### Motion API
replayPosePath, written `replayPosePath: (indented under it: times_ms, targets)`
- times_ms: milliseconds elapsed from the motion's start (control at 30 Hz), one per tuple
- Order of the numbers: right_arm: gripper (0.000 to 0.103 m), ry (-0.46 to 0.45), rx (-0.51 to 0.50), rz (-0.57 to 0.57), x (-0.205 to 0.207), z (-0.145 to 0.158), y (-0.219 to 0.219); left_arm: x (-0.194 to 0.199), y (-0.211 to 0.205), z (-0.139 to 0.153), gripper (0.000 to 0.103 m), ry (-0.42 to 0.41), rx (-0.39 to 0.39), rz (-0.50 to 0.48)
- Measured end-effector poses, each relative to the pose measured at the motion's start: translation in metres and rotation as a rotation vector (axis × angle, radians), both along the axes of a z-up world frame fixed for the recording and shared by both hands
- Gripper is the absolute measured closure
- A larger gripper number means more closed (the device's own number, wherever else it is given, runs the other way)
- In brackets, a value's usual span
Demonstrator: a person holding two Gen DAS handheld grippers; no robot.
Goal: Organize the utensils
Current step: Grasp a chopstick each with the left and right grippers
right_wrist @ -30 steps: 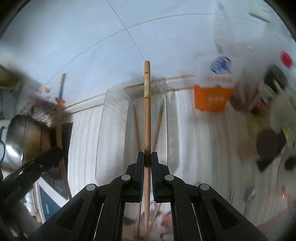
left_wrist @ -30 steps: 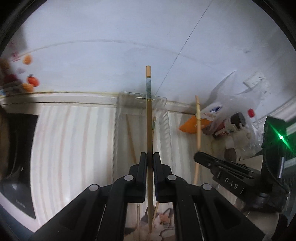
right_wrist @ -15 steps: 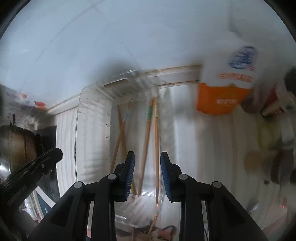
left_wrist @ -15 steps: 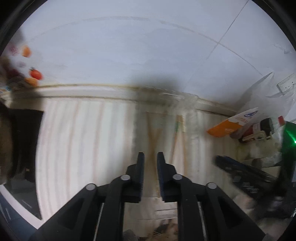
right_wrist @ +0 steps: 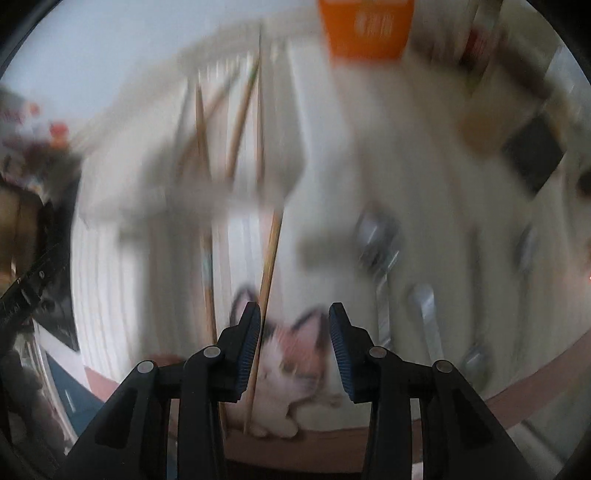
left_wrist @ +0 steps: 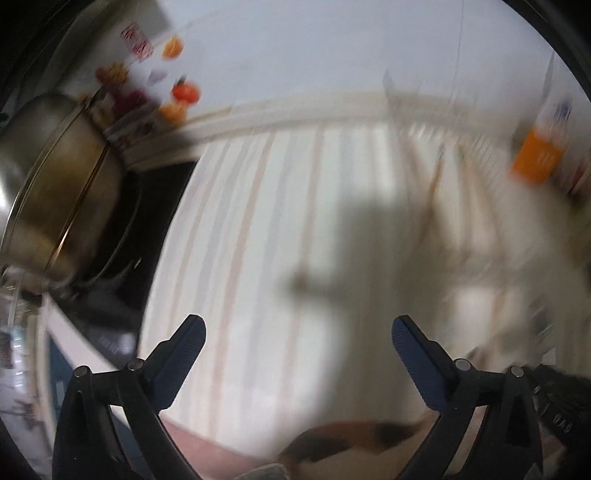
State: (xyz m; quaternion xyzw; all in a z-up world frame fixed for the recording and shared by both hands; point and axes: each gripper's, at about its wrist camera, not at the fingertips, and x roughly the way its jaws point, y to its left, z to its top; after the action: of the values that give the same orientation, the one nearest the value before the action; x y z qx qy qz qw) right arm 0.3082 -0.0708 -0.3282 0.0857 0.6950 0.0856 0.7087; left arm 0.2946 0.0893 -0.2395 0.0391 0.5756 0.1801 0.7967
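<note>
Both views are blurred by motion. My left gripper [left_wrist: 297, 332] hangs over the striped mat [left_wrist: 258, 229], its jaws opening wide with nothing between them. My right gripper [right_wrist: 294, 321] points down at the mat's near end with its jaws opening. A loose wooden chopstick [right_wrist: 271, 258] lies on the mat below, close by the left finger; the pads do not press it. A second loose chopstick [right_wrist: 207, 273] lies to its left. The clear tray [right_wrist: 295, 122] beyond holds several chopsticks [right_wrist: 240, 110]. Metal spoons [right_wrist: 376, 236] lie on the mat to the right.
A steel pot [left_wrist: 55, 177] sits on a dark stove at the left. An orange packet [right_wrist: 365, 29] and jars stand at the back right. A cat picture [right_wrist: 288, 354] marks the mat's near edge. The left gripper's body [right_wrist: 22, 288] shows at the right view's left edge.
Both grippers held a chopstick above the tray, then let go; the chopsticks now lie in the tray. Both grippers have opened and swung down toward the near end of the mat.
</note>
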Motion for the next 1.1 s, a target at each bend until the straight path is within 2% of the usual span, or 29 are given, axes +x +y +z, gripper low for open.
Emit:
replayPosePath:
  times_ms: [100,200,233,300,333,367,600,733,767,833,933,967,1033,1100]
  targets:
    - [0.063,0.013,-0.022,0.036,-0.009,-0.024,0.027,-0.023,0.007,-0.028,0.0,0.071,0.034,0.015]
    - [0.062,-0.009,-0.072,0.098,-0.013,-0.031,0.049,-0.039,0.013,-0.045,0.0,0.112,0.001,0.026]
    - [0.066,-0.052,-0.111,0.139,-0.015,-0.03,0.057,-0.041,0.014,-0.047,0.0,0.118,-0.014,0.027]
    - [0.082,-0.081,-0.183,0.186,-0.019,-0.03,0.063,-0.045,0.01,-0.049,0.0,0.128,-0.051,0.016]
    - [0.092,-0.09,-0.191,0.199,-0.021,-0.03,0.06,-0.045,0.008,-0.05,0.0,0.131,-0.068,0.008]
    - [0.093,-0.084,-0.178,0.197,-0.021,-0.031,0.054,-0.045,0.004,-0.052,0.0,0.133,-0.097,-0.007]
    - [0.096,0.003,-0.209,0.163,-0.028,-0.036,-0.01,-0.039,-0.061,-0.073,0.001,0.209,-0.25,-0.171]
    - [0.096,0.018,-0.189,0.136,-0.035,-0.037,-0.033,-0.031,-0.089,-0.084,0.001,0.243,-0.246,-0.244]
    - [0.096,0.017,-0.177,0.126,-0.035,-0.037,-0.038,-0.029,-0.093,-0.086,0.005,0.244,-0.245,-0.259]
    - [0.096,0.012,-0.163,0.107,-0.033,-0.038,-0.047,-0.026,-0.101,-0.087,0.022,0.249,-0.227,-0.281]
    - [0.096,0.002,-0.174,0.114,-0.034,-0.038,-0.054,-0.024,-0.101,-0.085,0.04,0.239,-0.291,-0.269]
    - [0.096,0.0,-0.181,0.117,-0.037,-0.04,-0.052,-0.025,-0.1,-0.084,0.049,0.234,-0.289,-0.262]
    - [0.096,-0.006,-0.198,0.122,-0.036,-0.04,-0.051,-0.026,-0.095,-0.08,0.067,0.225,-0.29,-0.252]
    - [0.096,-0.016,-0.22,0.134,-0.045,-0.04,-0.039,-0.027,-0.083,-0.079,0.097,0.222,-0.297,-0.229]
